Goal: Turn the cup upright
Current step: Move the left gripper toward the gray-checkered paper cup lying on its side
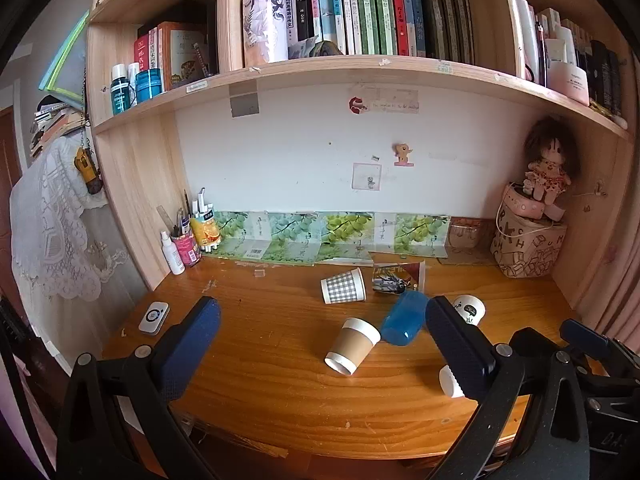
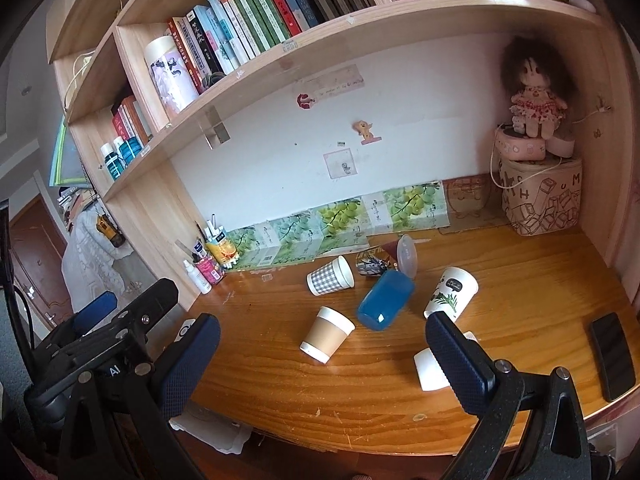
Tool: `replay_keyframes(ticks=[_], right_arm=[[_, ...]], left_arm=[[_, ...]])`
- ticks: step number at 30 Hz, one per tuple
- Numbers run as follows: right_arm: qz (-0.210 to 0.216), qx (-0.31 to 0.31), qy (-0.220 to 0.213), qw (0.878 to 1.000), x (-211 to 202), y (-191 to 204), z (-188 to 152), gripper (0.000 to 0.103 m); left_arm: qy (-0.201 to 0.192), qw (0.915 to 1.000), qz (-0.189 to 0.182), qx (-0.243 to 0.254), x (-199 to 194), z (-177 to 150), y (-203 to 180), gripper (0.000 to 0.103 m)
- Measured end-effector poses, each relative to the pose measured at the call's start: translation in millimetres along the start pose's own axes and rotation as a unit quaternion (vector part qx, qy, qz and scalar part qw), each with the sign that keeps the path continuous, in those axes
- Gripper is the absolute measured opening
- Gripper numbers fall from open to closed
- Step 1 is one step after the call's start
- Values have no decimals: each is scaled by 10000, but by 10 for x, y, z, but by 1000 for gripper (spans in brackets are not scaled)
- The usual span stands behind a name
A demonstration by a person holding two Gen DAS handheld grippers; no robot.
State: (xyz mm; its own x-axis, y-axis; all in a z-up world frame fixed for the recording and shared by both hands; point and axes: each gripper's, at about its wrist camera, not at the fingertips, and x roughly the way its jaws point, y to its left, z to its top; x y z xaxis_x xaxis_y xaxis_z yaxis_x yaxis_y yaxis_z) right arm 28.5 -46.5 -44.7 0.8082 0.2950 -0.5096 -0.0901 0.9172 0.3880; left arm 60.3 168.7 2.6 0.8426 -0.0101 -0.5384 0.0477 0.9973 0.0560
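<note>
Several cups lie on their sides on the wooden desk [image 1: 260,392]. A brown-sleeved paper cup [image 1: 352,345] [image 2: 327,333] lies in the middle. A checked paper cup [image 1: 343,286] [image 2: 330,276] lies behind it. A blue plastic cup [image 1: 404,318] [image 2: 385,300] lies to its right. A white cup with a leaf print [image 2: 451,293] [image 1: 469,308] lies further right. A plain white cup [image 2: 431,368] [image 1: 450,380] lies nearest, partly hidden by a finger. My left gripper [image 1: 322,344] and my right gripper [image 2: 322,354] are open and empty, held above the desk's front edge.
A black phone [image 2: 612,356] lies at the desk's right edge. A white remote [image 1: 154,317] lies at the left. A pen pot and bottles [image 1: 186,246] stand at the back left. A printed basket with a doll [image 1: 528,248] stands at the back right. Bookshelves hang above.
</note>
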Motion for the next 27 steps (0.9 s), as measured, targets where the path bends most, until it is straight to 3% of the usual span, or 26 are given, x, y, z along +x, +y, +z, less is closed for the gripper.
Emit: replay_keyframes(ticks=[10,27], right_arm=[[356,-74,193,9992,49,-198,67,103],[-32,-49,55,10000,-38,-406,107,103]], left_arm=[[55,9995,294,-129,-32,-6,-162,102],[271,9995,-112,-105,182,22,-398,102]])
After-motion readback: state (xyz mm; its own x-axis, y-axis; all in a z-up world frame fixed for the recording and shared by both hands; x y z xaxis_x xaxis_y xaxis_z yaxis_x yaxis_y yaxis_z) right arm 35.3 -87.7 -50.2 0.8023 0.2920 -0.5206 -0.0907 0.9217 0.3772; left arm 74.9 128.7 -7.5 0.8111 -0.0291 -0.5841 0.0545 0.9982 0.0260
